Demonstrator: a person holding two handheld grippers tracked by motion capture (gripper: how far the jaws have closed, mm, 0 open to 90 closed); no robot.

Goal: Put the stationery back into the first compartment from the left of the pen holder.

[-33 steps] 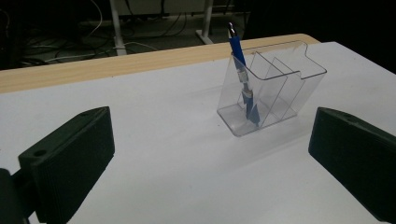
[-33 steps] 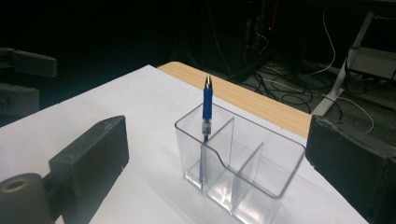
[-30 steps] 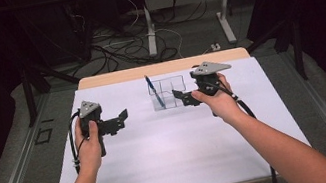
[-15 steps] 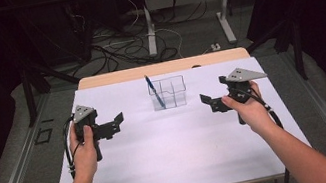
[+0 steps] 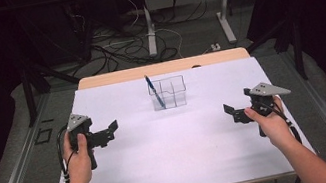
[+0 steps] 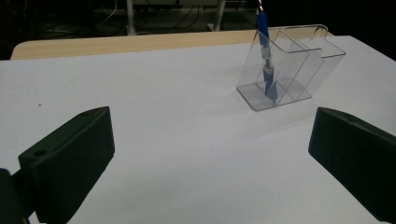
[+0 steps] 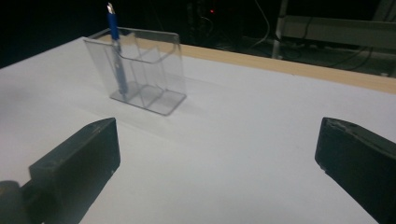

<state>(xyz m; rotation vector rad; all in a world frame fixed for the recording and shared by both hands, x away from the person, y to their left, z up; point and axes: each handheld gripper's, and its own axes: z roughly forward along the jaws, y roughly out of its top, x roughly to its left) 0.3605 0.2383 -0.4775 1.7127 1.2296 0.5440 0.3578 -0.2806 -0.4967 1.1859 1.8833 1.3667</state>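
pen (image 5: 154, 93): blue, leaning in left compartment of clear holder (image 5: 174, 92), mid-table far side
handling: light, stiff, slick; I'd pinch upper barrel
my left gripper (image 5: 110, 130): jaws spread, empty
my right gripper (image 5: 231, 113): jaws spread, empty

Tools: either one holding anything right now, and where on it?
Nothing held. Left tool and right tool are both open and empty; the blue pen stands in the clear holder.

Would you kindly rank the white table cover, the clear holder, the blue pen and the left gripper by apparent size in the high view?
1. white table cover
2. left gripper and clear holder: look alike, unranked
3. blue pen
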